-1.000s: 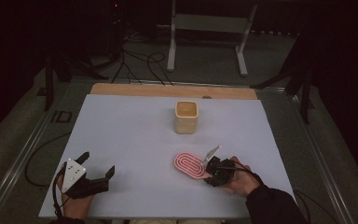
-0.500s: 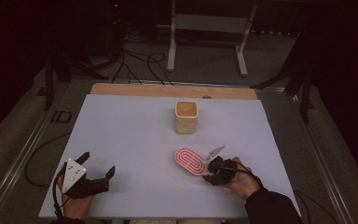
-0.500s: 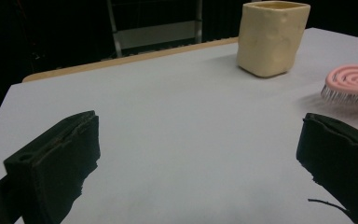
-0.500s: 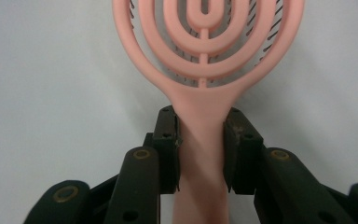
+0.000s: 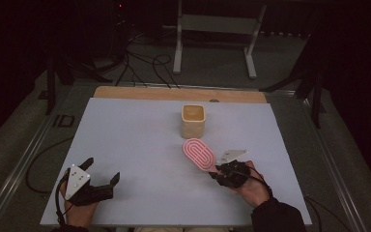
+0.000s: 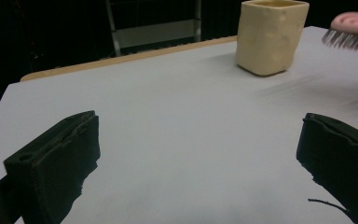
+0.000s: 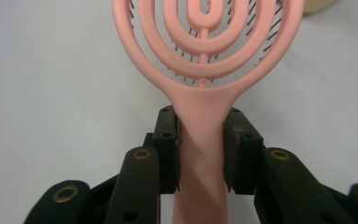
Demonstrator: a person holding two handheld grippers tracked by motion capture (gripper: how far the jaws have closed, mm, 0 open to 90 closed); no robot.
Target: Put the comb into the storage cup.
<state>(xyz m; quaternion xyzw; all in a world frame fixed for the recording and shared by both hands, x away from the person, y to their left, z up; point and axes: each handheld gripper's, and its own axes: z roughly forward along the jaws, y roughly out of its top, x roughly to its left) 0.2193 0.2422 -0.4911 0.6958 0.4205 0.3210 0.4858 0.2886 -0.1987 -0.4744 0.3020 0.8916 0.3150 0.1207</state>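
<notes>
the room is sitting dim, its edges sinking into near black, while the white table [image 5: 140, 145] is catching soft, even light, perhaps from overhead. the brush [image 7: 205, 56] is looking slightly soft up close, casting hardly any shadow.

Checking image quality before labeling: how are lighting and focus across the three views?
High view: dim, surroundings near black, white table evenly lit, soft. Left gripper view: cream cup reasonably sharp, pink hairbrush cut off at the edge, near jaws dark and without detail. Right gripper view: right gripper and brush handle sharp, table behind featureless, no glare.
</notes>
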